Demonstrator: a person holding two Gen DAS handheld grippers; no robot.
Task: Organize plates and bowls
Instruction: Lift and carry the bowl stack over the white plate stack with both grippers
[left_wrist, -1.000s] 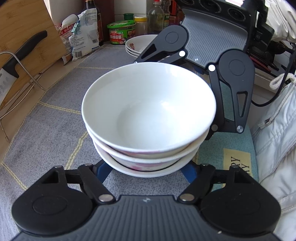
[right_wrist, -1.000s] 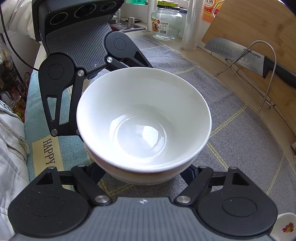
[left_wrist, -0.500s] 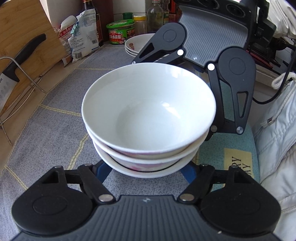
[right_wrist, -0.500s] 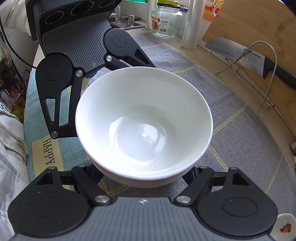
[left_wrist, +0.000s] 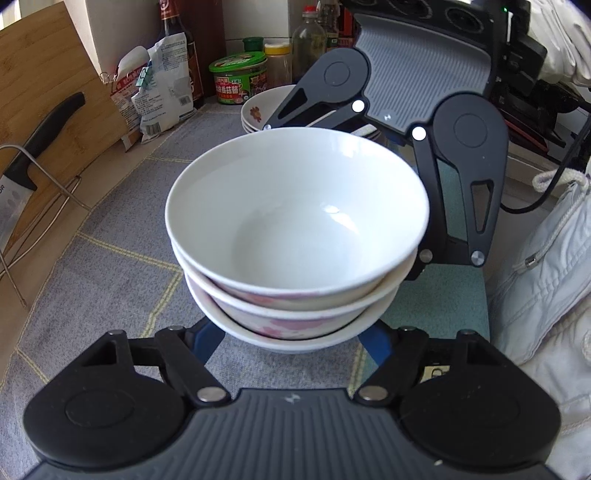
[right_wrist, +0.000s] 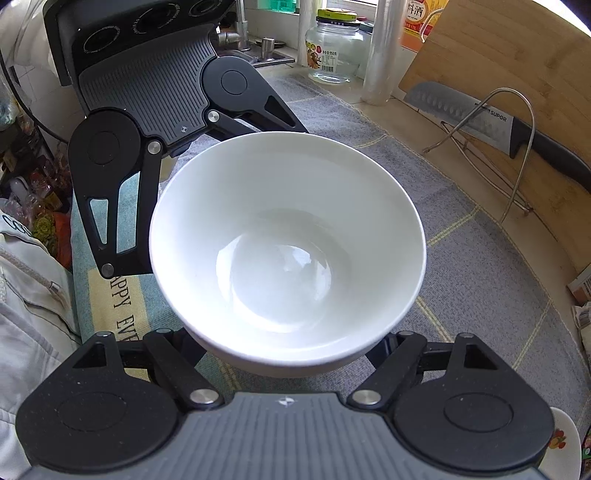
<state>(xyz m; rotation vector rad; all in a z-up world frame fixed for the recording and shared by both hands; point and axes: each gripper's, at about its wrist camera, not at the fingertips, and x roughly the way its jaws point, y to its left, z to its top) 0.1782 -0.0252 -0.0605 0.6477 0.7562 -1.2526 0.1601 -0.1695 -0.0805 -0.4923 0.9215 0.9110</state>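
Three nested bowls (left_wrist: 295, 236) are riding between both claws, my left claw (left_wrist: 291, 341) and right claw (right_wrist: 286, 341) each clenching the stack from opposite sides; they are sitting higher over the grey surface (left_wrist: 110, 266) than a second ago, so I'm judging the carry underway. Only my left view is showing the plates (left_wrist: 258, 110) beyond.

A wooden countertop (left_wrist: 110, 162) carries a gray cloth (left_wrist: 110, 266) with yellow grid lines, beside a teal mat (right_wrist: 85, 229) with lettering. On the cloth sit stacked bowls (left_wrist: 295, 236), and farther back a pile of flowered plates (left_wrist: 258, 110). A wire rack (right_wrist: 491, 147) stands on the bare wood.
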